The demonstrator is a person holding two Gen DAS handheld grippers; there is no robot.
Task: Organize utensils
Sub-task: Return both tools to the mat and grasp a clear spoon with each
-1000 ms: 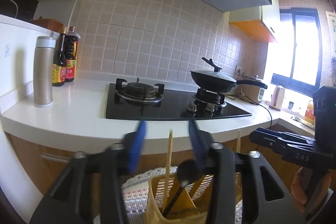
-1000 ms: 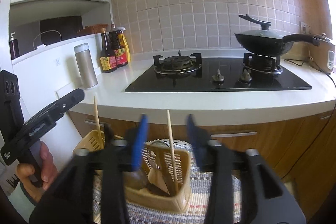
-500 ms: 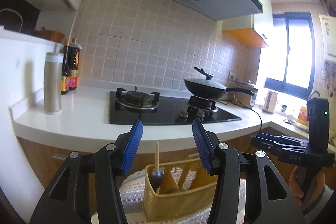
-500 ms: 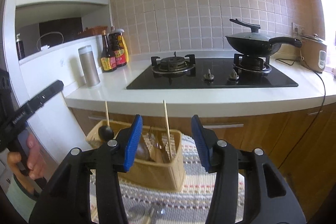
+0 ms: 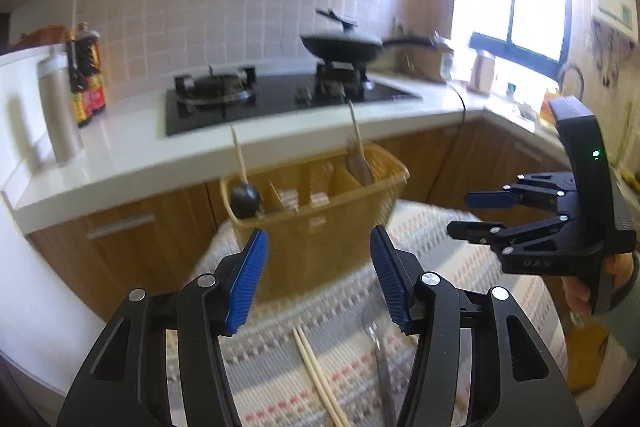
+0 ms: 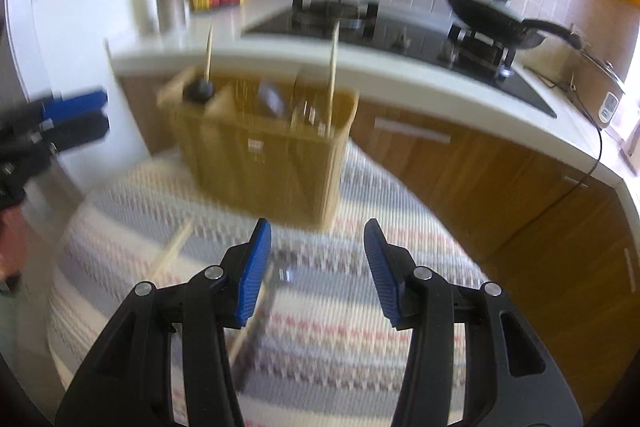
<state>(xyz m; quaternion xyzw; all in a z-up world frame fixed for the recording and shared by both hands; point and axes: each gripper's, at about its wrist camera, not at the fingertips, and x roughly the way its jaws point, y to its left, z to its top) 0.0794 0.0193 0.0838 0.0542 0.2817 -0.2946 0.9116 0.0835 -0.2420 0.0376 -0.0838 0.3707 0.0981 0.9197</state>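
A yellow divided basket stands at the far side of a striped woven mat. In it are a black ladle and a wooden-handled utensil. A pair of chopsticks and a metal spoon lie on the mat. My left gripper hangs open above them, holding nothing. My right gripper is open too, over a blurred dark-handled utensil.
Behind the basket runs a white counter with a gas hob, a black pan, sauce bottles and a steel flask. Wooden cabinet doors stand below it. A hand holds the right gripper.
Both grippers have tipped down and drawn back from the basket, so the mat, chopsticks and spoon have come into view. The left jaws stand wider than before.
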